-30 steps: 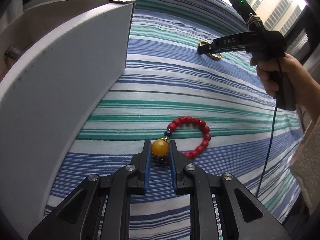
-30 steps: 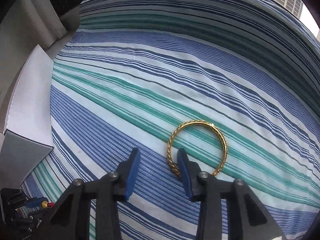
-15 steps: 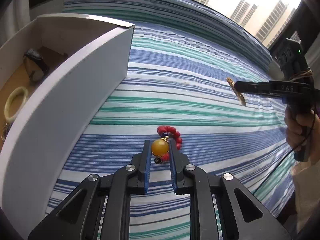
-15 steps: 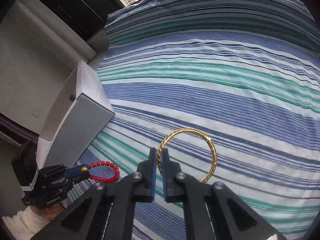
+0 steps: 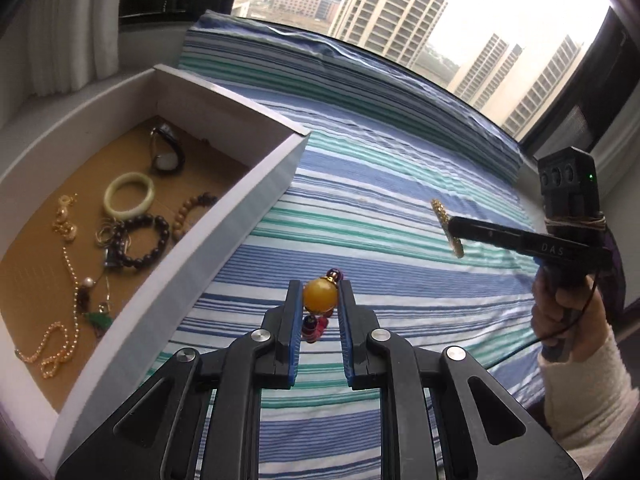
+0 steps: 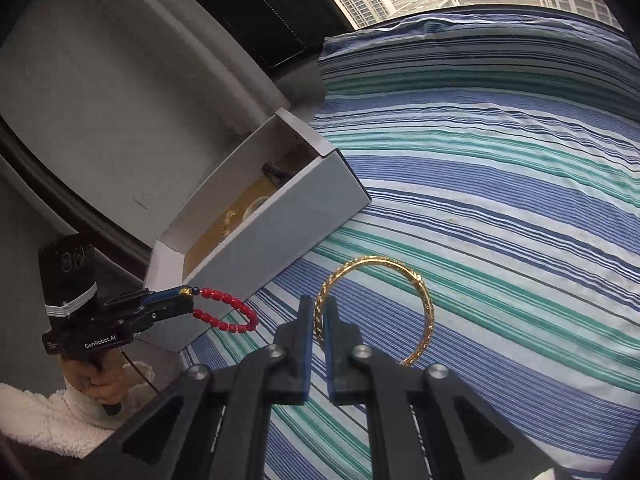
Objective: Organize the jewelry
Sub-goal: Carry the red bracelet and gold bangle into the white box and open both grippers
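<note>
Both bracelets held above the striped bed
Left gripper (image 5: 319, 304) fingers pinch the red bead bracelet (image 6: 226, 314) by its amber bead; right gripper (image 6: 319, 312) fingers clamp the gold bangle (image 6: 416, 280); white box (image 5: 224, 248) at ten o'clock

Gold bangle (image 6: 404, 308) pinched in right claw (image 6: 319, 322), above striped sheet (image 6: 500, 184).

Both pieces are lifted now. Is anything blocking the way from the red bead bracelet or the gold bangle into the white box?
Only the white box near wall, which each must clear. The left gripper holds the red bead bracelet beside it; the right gripper holds the gold bangle over open striped bedding.
</note>
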